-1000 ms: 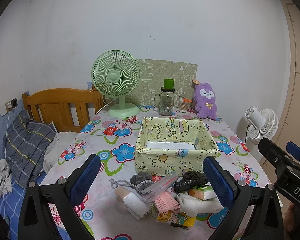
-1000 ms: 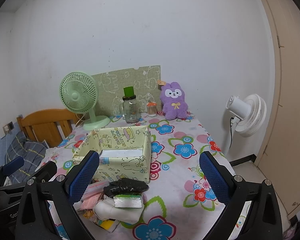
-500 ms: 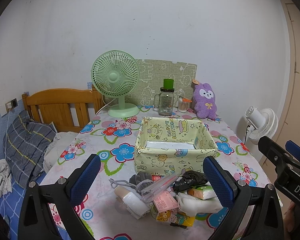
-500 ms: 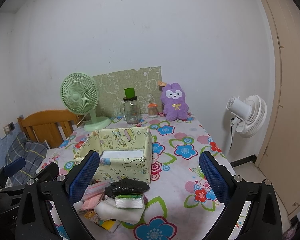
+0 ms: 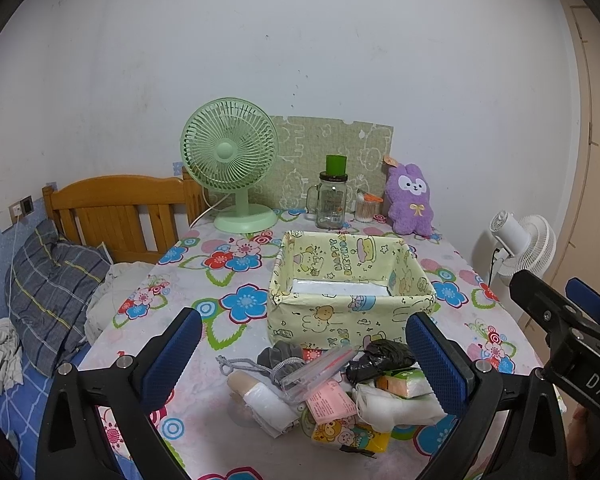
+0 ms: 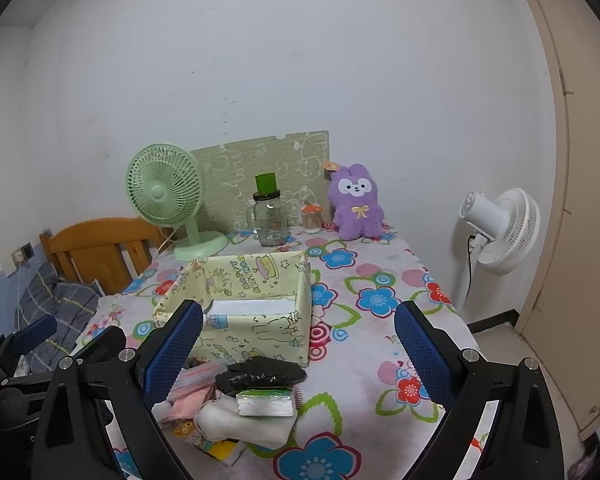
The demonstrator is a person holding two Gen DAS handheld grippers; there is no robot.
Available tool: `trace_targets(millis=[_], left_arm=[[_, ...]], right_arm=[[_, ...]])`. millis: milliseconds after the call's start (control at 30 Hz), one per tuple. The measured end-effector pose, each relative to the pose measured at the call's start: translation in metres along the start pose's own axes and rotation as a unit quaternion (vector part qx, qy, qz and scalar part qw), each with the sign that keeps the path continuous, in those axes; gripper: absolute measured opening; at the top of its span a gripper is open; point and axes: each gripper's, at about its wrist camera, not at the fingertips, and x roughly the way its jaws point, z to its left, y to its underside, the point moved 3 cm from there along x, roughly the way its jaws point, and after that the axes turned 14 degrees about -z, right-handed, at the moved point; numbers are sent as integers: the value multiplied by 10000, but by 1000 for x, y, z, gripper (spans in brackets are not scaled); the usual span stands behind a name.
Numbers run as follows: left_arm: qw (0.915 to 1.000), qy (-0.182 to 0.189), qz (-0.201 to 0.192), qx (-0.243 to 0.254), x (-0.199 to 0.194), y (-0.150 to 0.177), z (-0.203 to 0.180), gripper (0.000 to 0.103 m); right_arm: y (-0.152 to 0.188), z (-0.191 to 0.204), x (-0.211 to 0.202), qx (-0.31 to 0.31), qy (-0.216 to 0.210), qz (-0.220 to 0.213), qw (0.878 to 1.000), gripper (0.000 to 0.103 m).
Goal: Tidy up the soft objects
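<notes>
A pile of soft items lies on the flowered tablecloth near the front edge: a black bag (image 5: pixel 384 356), a green tissue pack (image 6: pixel 265 402), a white roll (image 5: pixel 266 398), a pink packet (image 5: pixel 332 402) and a grey pouch (image 5: pixel 280 356). Behind the pile stands a yellow fabric basket (image 5: pixel 350 320) with a white sheet in its bottom. My left gripper (image 5: pixel 304 354) hovers open above the pile. My right gripper (image 6: pixel 298 348) is open too, over the pile's right side, with nothing between its fingers.
At the table's back stand a green fan (image 5: pixel 232 160), a glass jar (image 5: pixel 332 204), a cotton-swab cup (image 5: pixel 366 210) and a purple plush rabbit (image 5: pixel 410 204). A wooden bed frame (image 5: pixel 116 208) with a pillow lies left. A white floor fan (image 6: pixel 500 228) stands right.
The right gripper has drifted slightly, so the scene sits a little lower and nearer in its view. The left gripper has barely moved. Both stay open.
</notes>
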Motion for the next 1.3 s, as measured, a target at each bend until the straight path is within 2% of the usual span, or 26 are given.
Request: trace_targets(millis=[700,1300], left_arm=[[9996,44,283,-56,16,19,3,102],[9975,83,704,24,43,46,-2,101]], right_arm=[[20,5,17,-20,-41,206,9998,98],[55,10,42,45,-184,651,9977,98]])
